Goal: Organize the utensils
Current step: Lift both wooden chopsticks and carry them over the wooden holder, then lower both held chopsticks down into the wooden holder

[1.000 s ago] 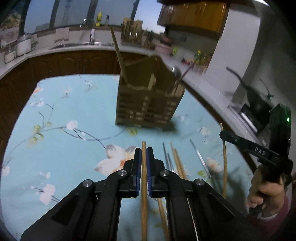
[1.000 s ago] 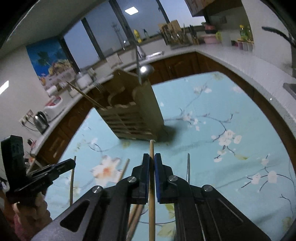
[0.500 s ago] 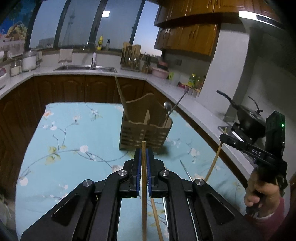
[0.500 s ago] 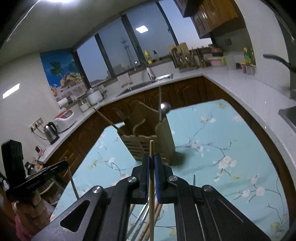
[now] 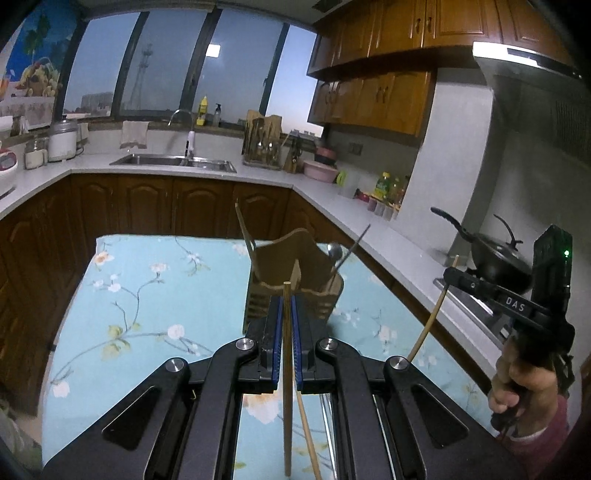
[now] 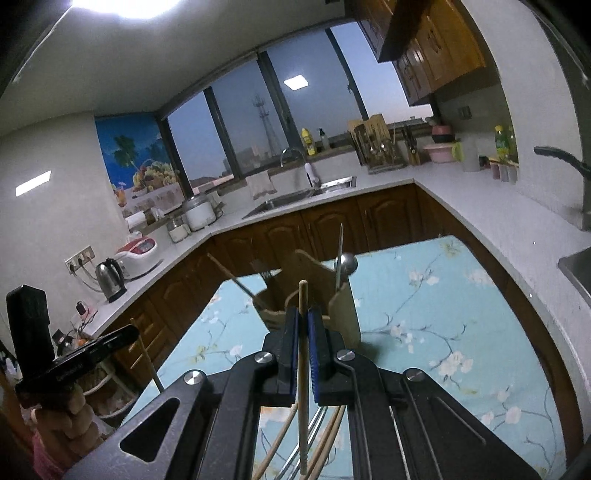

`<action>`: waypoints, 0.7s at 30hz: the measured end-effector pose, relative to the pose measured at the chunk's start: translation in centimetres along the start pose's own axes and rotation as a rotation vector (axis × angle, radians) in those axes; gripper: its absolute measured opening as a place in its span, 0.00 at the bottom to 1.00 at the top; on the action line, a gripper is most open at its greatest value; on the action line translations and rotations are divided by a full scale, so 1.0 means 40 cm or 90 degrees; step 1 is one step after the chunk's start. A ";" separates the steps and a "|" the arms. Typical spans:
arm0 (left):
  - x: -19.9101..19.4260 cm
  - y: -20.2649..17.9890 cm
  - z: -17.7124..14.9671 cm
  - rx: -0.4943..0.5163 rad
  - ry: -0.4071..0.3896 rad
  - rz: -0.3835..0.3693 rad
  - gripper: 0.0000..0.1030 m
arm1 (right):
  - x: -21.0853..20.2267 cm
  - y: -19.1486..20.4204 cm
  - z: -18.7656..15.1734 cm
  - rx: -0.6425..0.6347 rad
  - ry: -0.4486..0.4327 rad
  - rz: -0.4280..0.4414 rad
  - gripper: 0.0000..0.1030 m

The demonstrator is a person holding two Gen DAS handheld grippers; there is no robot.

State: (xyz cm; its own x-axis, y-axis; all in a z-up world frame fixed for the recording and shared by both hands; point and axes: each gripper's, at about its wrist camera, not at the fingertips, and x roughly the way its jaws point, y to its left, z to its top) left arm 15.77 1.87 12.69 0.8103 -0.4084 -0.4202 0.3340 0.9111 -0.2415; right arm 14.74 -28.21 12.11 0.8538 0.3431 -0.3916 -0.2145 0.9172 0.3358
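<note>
Raised off the table, each gripper pinches one chopstick upright.

I see a kitchen at dusk: dark-framed windows run above a white countertop with a steel sink and faucet. Dark wooden cabinets sit below, lighter wall cabinets hang at my right. A ceiling light glares overhead. A tropical fruit poster covers the wall.
</note>
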 end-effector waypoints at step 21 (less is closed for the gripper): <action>0.178 0.001 0.341 -0.009 -0.211 0.042 0.04 | 0.167 0.040 0.231 -0.027 -0.221 -0.047 0.05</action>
State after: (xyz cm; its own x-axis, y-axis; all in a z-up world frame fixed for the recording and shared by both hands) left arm 28.12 -0.25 21.62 0.9432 -0.3062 -0.1287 0.2706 0.9332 -0.2365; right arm 24.50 -26.33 17.95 0.9764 0.1932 -0.0967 -0.1596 0.9468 0.2794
